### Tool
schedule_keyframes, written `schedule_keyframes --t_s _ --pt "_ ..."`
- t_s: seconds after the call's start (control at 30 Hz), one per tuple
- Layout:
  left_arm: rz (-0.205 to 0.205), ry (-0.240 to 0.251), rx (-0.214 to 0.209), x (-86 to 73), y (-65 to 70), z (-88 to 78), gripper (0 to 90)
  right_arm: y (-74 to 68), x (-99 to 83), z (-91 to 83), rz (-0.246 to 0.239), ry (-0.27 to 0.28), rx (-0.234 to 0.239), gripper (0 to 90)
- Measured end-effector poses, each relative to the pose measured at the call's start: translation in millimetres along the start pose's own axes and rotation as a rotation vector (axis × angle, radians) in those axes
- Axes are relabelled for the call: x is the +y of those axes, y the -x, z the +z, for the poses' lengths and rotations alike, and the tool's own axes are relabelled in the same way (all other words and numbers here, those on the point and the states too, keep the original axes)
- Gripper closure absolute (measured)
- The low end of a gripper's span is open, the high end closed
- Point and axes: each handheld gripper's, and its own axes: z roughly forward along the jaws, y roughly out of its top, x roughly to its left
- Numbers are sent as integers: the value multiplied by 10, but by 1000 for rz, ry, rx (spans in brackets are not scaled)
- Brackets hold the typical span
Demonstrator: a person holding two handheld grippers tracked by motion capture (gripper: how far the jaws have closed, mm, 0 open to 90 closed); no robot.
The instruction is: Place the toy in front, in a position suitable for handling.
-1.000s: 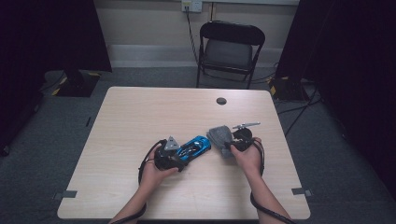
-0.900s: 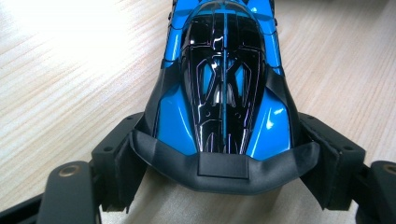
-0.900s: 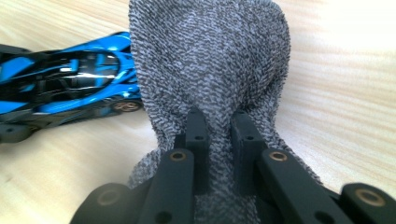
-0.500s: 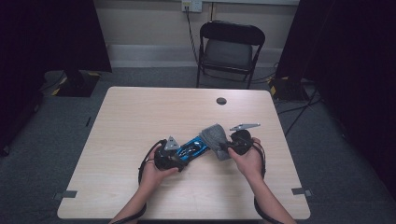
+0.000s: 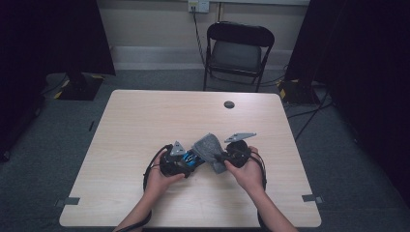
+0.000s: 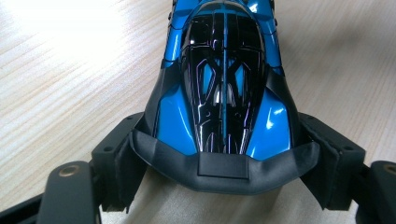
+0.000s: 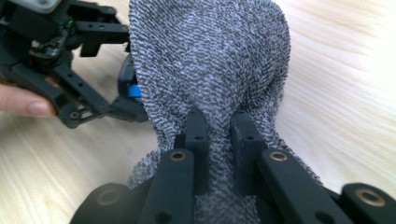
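Fingers first: the left gripper (image 5: 186,162) has its fingers (image 6: 119,158) spread wide around the tail of a blue toy car (image 6: 223,88), pads pressed to both flanks, so the car is held. Right gripper (image 5: 220,158) has its fingers (image 7: 196,135) pinched almost together on a fold of grey cloth (image 7: 210,60), which bunches up above them.

Largest to smallest, in the high view: the pale wooden surface (image 5: 145,125) fills the middle of the frame, a black folding chair (image 5: 237,50) stands beyond it at top centre, and both hands meet low centre. The cloth (image 5: 209,147) sits there, draped against the nose of the car (image 5: 193,157), which lies just left of it. A small dark disc (image 5: 229,104) lies well apart, toward the upper right of the surface.

Handling, as I judge it: the car looks stiff, light and glossy, so it could slip; gripping the matte black tail and flanks, as now, seems safest. The cloth is soft and limp, easily pinched anywhere, but it will sag and needs a bunched fold to press with
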Motion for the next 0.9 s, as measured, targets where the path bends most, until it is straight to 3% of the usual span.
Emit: schedule_keyframes --t_s 0.2,0.5,0.7,0.9 --pt "-1 0 0 0 0 0 239 -128 -12 80 -29 -13 26 796" --pt "3 2 3 1 -2 0 239 -305 61 257 -78 -42 25 794" --pt "5 -1 3 1 -4 -2 240 -361 56 422 -81 -72 18 793" --pt "5 -1 3 1 -4 -2 239 -375 48 478 -82 -80 17 792"
